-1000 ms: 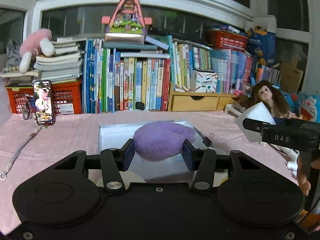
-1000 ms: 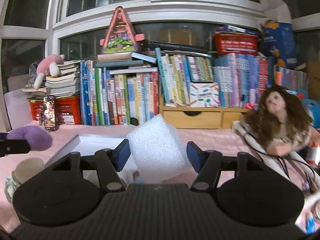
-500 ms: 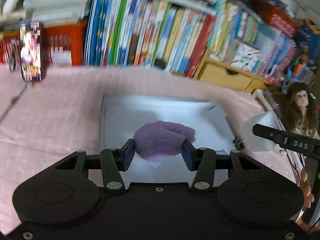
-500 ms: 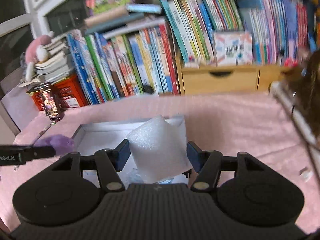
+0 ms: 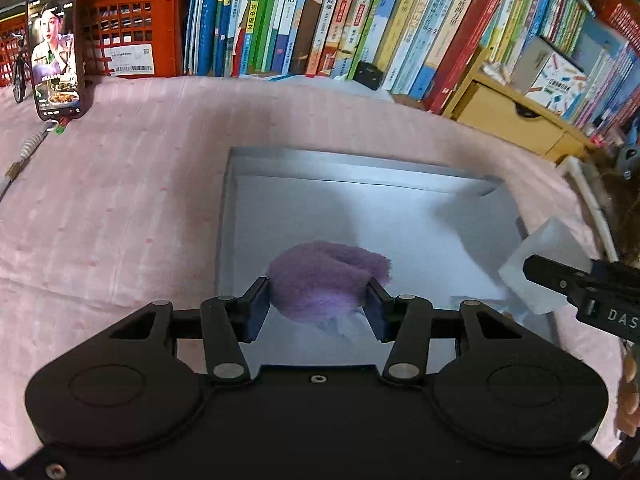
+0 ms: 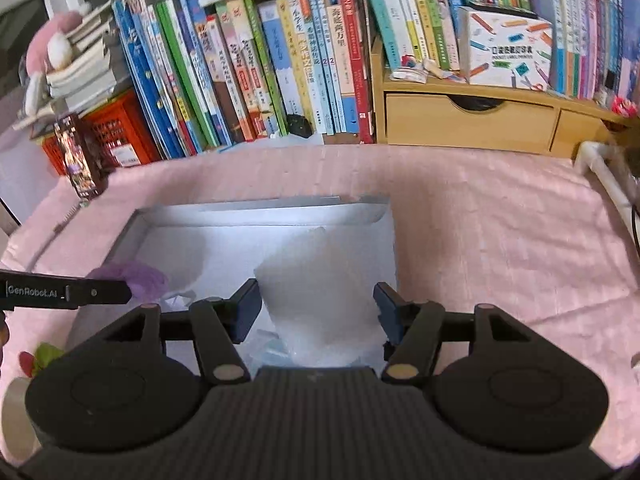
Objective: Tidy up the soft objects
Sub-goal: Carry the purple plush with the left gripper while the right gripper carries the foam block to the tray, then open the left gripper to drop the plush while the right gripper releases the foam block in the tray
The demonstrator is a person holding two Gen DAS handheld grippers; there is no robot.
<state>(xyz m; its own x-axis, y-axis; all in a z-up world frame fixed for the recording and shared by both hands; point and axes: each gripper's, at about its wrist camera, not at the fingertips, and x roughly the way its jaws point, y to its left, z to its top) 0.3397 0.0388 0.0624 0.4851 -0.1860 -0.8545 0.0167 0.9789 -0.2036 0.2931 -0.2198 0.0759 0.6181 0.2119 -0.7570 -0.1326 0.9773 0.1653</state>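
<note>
The left gripper (image 5: 318, 306) clamps a purple plush piece (image 5: 320, 276) above the open white box (image 5: 360, 168); the right gripper (image 6: 316, 306) pinches a white foam block (image 6: 320, 296) over the box's right half. Best lower each close to the floor before letting go, well apart. Scraps beneath the foam are unclear, and the near wall is hidden
</note>
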